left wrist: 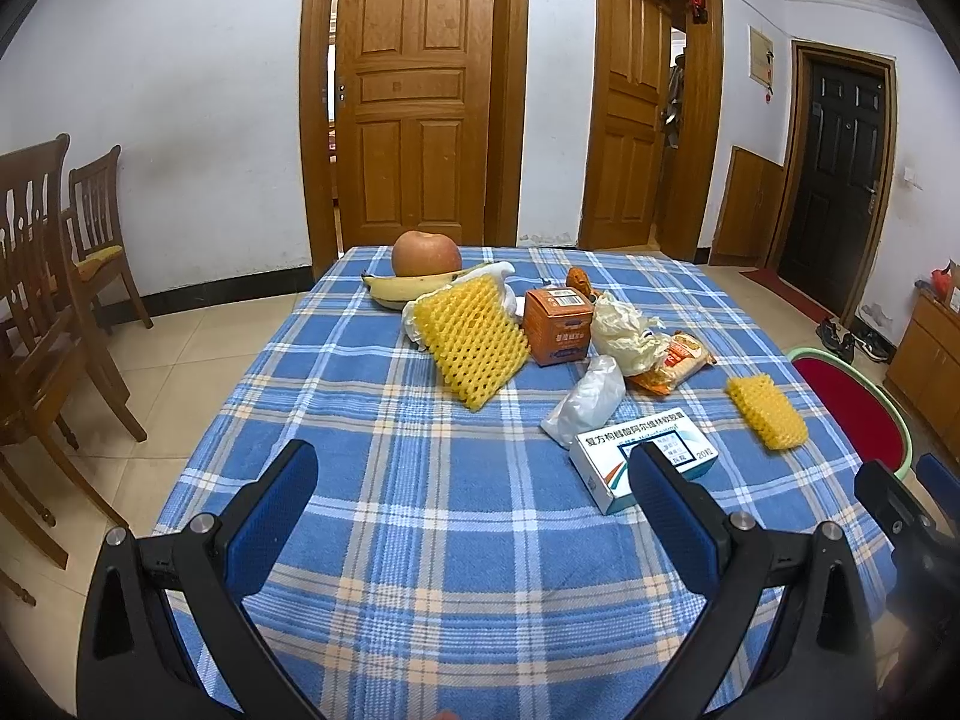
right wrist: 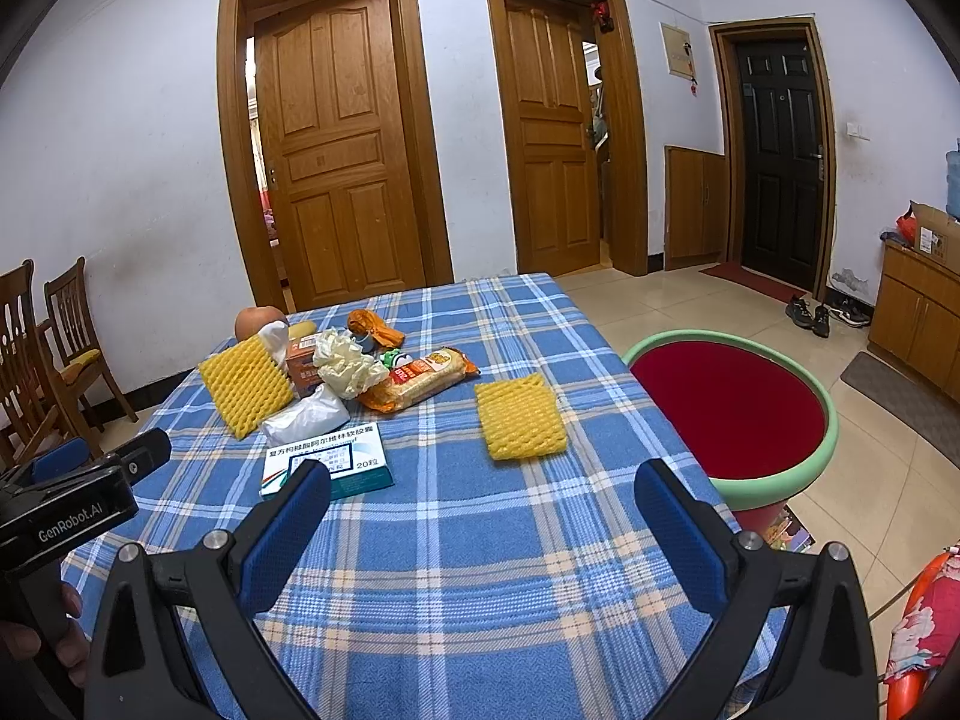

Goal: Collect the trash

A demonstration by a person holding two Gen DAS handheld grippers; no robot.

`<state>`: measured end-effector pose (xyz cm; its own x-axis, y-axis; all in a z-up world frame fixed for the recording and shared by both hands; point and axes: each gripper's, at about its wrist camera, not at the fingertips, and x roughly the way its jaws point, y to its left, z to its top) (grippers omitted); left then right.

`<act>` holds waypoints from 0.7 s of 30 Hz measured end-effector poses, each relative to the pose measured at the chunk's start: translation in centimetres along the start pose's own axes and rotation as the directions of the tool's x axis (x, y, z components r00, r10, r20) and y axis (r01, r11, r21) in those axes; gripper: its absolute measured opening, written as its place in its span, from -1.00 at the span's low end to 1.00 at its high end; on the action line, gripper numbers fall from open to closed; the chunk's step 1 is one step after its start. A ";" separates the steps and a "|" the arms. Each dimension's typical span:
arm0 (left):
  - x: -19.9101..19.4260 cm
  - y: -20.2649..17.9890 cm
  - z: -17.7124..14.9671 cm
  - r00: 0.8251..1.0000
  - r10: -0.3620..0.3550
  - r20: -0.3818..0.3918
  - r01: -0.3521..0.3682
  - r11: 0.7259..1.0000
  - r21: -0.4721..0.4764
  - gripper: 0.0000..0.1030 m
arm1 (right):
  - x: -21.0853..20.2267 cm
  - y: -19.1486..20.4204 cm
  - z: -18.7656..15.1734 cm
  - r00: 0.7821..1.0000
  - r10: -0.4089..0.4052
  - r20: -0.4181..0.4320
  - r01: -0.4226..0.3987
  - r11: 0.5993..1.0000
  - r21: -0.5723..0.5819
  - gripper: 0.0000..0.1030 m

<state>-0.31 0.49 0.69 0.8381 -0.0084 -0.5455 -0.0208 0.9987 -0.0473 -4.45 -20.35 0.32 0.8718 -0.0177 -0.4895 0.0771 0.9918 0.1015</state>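
1. Left gripper [left wrist: 474, 498] spread wide, empty, low in the frame above the plaid table [left wrist: 420, 540].
2. Right gripper [right wrist: 483, 504] also spread wide, empty, bottom centre of its view.
3. Trash cluster at frame centre: big yellow foam net [left wrist: 474, 339], orange box [left wrist: 558, 324], crumpled wrap [left wrist: 627, 330], snack pack [left wrist: 678, 363], clear bag [left wrist: 585, 402].
4. White medicine box [left wrist: 636, 459] lies right of centre, its near end hidden behind the left gripper's right finger.
5. Small foam net [right wrist: 519, 417] lies alone, centre of right view, apart from the cluster.
6. Apple [left wrist: 426, 252] and banana [left wrist: 414, 288] at the table's far end, upper centre.
7. Red basin [right wrist: 729, 414] with green rim sits at right, just beside the table edge.
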 end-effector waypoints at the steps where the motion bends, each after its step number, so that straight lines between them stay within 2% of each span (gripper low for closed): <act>1: 0.1 0.0 0.0 1.000 0.000 -0.001 0.000 1.000 -0.001 0.97 | 0.0 0.0 0.0 1.000 0.000 0.000 0.000 1.000 0.000 1.00; 21: 0.1 0.2 0.4 1.000 0.000 -0.001 0.000 1.000 -0.005 0.97 | 0.0 0.0 0.0 1.000 0.001 -0.001 -0.001 1.000 0.001 1.00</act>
<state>-0.01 0.75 0.97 0.8375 -0.0084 -0.5464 -0.0235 0.9984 -0.0515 -4.44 -20.32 0.29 0.8714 -0.0168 -0.4903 0.0770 0.9917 0.1030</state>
